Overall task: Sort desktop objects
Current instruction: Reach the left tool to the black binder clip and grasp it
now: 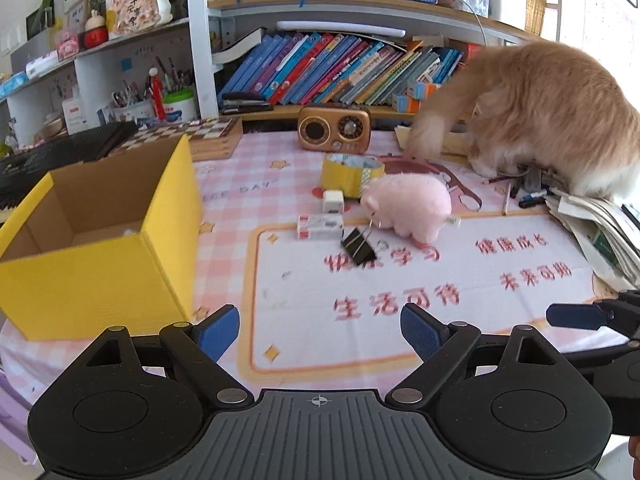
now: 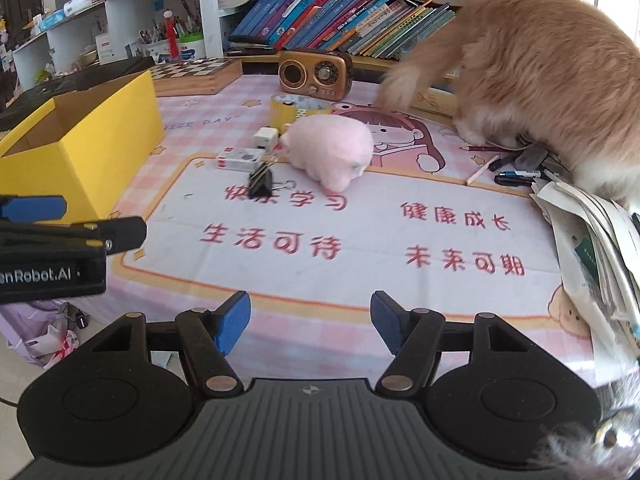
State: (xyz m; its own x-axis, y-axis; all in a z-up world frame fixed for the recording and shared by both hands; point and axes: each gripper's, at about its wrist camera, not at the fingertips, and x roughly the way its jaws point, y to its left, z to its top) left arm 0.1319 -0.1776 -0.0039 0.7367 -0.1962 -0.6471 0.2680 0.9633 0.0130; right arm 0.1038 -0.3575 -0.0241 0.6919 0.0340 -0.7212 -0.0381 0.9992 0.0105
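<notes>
A pink plush pig point(image 1: 408, 205) point(image 2: 330, 150) lies mid-desk on the printed mat. Beside it are a black binder clip point(image 1: 359, 246) point(image 2: 261, 183), a small white-and-red box point(image 1: 320, 227) point(image 2: 239, 159), a white cube point(image 1: 333, 201) point(image 2: 265, 137) and a yellow tape roll point(image 1: 352, 174) point(image 2: 294, 112). An open yellow box point(image 1: 100, 276) point(image 2: 80, 140) stands at the left. My left gripper point(image 1: 320, 334) hangs open over the mat's near edge, nothing between its pads. My right gripper point(image 2: 310, 322) is also open and empty, well short of the objects.
An orange cat point(image 1: 552, 120) point(image 2: 540, 80) stands at the right over pens and pencils point(image 2: 516, 168). A paper stack point(image 2: 592, 248) fills the right edge. A brown radio point(image 1: 334, 128) point(image 2: 316, 70), a chessboard point(image 1: 192, 136) and bookshelves line the back.
</notes>
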